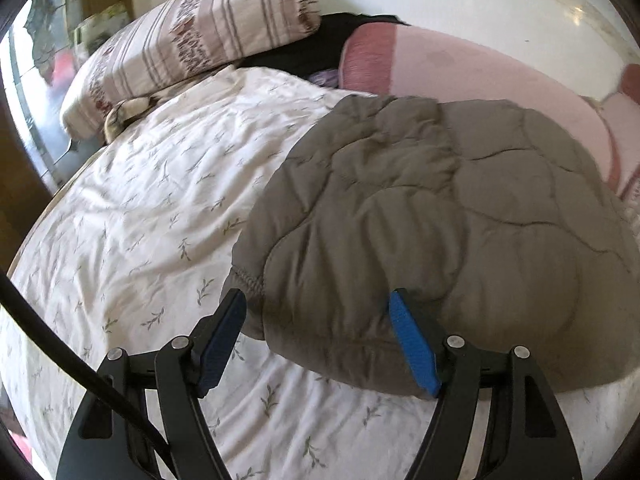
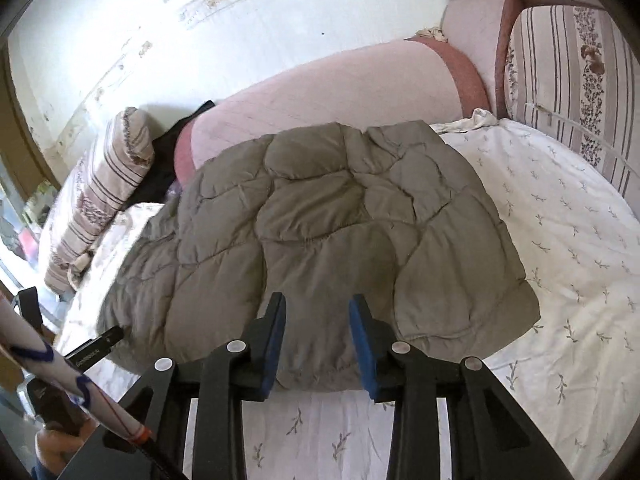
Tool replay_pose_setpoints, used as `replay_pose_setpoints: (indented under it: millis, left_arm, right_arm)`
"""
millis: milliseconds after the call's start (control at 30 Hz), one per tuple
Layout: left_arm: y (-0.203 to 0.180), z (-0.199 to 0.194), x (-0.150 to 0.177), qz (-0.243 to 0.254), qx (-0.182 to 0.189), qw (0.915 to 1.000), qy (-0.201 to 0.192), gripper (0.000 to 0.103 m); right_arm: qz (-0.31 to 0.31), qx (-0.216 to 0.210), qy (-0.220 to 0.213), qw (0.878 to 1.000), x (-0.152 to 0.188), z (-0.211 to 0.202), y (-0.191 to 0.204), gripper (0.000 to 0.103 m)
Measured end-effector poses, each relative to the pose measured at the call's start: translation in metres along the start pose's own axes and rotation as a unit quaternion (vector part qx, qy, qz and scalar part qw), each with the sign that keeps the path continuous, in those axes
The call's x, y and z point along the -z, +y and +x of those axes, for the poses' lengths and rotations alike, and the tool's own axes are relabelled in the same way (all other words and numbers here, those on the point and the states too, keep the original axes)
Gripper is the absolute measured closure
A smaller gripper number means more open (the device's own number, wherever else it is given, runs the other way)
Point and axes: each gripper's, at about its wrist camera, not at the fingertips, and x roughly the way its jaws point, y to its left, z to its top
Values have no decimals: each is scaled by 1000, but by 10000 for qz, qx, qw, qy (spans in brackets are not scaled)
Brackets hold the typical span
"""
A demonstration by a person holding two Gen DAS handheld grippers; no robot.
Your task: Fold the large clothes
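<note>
A grey-brown quilted padded jacket (image 1: 440, 216) lies folded into a rough rectangle on the white leaf-print bed sheet (image 1: 140, 220); it also shows in the right wrist view (image 2: 320, 220). My left gripper (image 1: 316, 312) is open, its jaws wide apart at the jacket's near left corner, where an elastic cuff (image 1: 246, 280) shows. My right gripper (image 2: 318, 312) is open and empty, just above the jacket's near edge. The left gripper's tip (image 2: 108, 338) shows at the jacket's left edge in the right wrist view.
A striped floral pillow (image 1: 192, 44) lies at the bed's far left. A pink padded headboard (image 2: 340, 92) runs behind the jacket. A dark garment (image 1: 312, 48) sits between pillow and headboard. Another striped cushion (image 2: 572, 80) stands at the right. The sheet (image 2: 560, 220) spreads right of the jacket.
</note>
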Motion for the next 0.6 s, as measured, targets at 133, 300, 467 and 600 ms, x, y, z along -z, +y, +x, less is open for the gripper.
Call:
replay_pose_setpoints:
  millis: [133,300,467,600]
  left_arm:
    - [-5,14,6,121,-156,9998,-84,20]
    - [-11,30,-1,314,-315,9990,40,12]
    - [-16,25,-2,235,-485,9985,-34,12]
    - [-8,12,-9,97,-389,9989,-249,15]
  right_arm:
    - [20,361,408,9985,8,47,-21,70]
    - [-78,271,684,9973,6,65,-31,71]
    - [-27,251,661,9975,7,59,-31,70]
    - [339,-71,519,9981,-5,34,-41,68]
